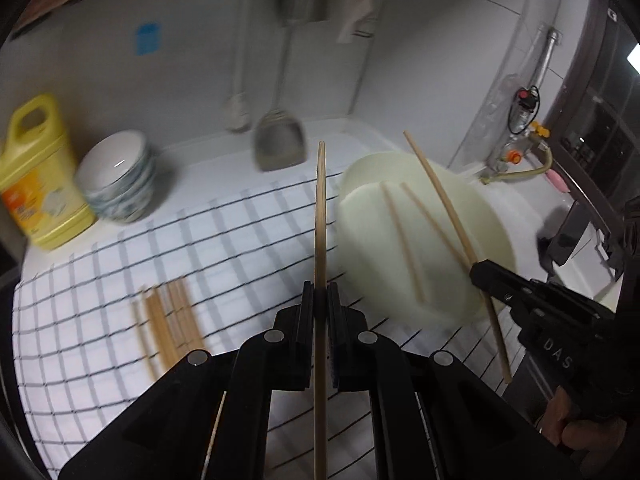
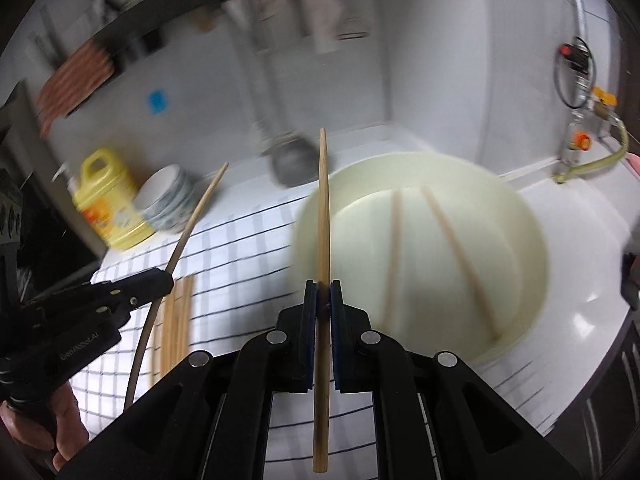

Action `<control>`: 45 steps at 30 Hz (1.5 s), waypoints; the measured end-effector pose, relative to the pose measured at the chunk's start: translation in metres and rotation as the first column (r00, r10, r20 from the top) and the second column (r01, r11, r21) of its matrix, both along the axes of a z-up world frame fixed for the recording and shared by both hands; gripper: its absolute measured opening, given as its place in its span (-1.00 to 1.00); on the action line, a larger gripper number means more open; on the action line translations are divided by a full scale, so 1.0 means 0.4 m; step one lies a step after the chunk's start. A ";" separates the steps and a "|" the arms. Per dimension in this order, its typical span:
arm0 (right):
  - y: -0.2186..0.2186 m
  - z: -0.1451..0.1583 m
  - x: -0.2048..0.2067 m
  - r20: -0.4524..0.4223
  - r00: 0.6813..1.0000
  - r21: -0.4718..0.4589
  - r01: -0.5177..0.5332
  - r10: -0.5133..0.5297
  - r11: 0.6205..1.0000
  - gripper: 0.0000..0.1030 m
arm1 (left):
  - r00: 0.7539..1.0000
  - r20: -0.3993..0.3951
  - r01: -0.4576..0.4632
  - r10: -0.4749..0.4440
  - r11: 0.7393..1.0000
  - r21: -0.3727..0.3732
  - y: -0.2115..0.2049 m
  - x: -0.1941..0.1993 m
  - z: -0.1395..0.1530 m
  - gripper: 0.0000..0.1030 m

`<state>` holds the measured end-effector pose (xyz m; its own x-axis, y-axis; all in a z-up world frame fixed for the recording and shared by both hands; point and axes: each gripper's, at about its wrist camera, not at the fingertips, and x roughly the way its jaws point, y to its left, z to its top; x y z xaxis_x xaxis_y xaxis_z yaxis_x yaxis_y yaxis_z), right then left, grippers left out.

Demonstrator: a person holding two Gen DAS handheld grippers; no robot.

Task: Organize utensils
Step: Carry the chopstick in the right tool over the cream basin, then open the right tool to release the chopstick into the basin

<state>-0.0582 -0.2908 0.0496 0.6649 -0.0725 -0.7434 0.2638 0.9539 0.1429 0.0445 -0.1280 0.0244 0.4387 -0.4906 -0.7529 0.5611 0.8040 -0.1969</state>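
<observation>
Each hand-held gripper pinches one chopstick: the left gripper [image 1: 321,295] grips the left chopstick [image 1: 320,216], the right gripper [image 2: 323,294] the right chopstick [image 2: 323,208]. Two more lie in the basin [image 2: 532,248]; a bundle [image 1: 168,320] rests on the cloth [image 1: 80,300]. The thin sticks could twist or slip in the pinch, or the two could cross. Bowls [image 1: 120,176] and a jug [image 1: 36,172] crowd the far left; the cloth's middle is open, and the counter [image 2: 592,320] edge lies to the right.

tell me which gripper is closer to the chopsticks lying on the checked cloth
Left. The left gripper holds its chopstick beside the chopsticks on the cloth, while the right gripper holds its chopstick farther off, by the cream bowl.
</observation>
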 end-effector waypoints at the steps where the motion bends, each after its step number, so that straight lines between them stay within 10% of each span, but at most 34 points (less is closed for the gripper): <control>1: -0.052 0.002 0.007 -0.002 1.000 0.013 0.018 -0.018 1.000 -0.88 | 1.000 -0.010 0.007 -0.007 1.000 -0.005 -0.032 0.009 0.000 -0.87; 13: -0.325 -0.100 0.123 -0.101 0.994 0.113 0.048 -0.037 0.992 -0.88 | 0.992 -0.117 0.051 -0.044 0.997 0.060 -0.388 0.098 -0.101 -0.87; 35: -0.389 -0.207 0.168 -0.212 0.977 0.183 0.042 -0.002 0.982 -0.87 | 0.978 -0.208 0.029 0.004 0.987 0.159 -0.484 0.161 -0.219 -0.85; 37: -0.390 -0.202 0.165 -0.206 0.979 0.170 0.043 -0.008 0.984 -0.85 | 0.980 -0.196 0.017 0.016 0.986 0.164 -0.480 0.161 -0.211 -0.75; 41: -0.390 -0.186 0.157 -0.188 0.982 0.152 0.048 -0.019 0.987 -0.72 | 0.984 -0.170 -0.028 0.056 0.987 0.160 -0.451 0.160 -0.188 0.07; 45: -0.389 -0.173 0.146 -0.175 0.984 0.143 0.051 -0.025 0.988 -0.67 | 0.986 -0.145 -0.058 0.080 0.987 0.151 -0.410 0.154 -0.161 0.15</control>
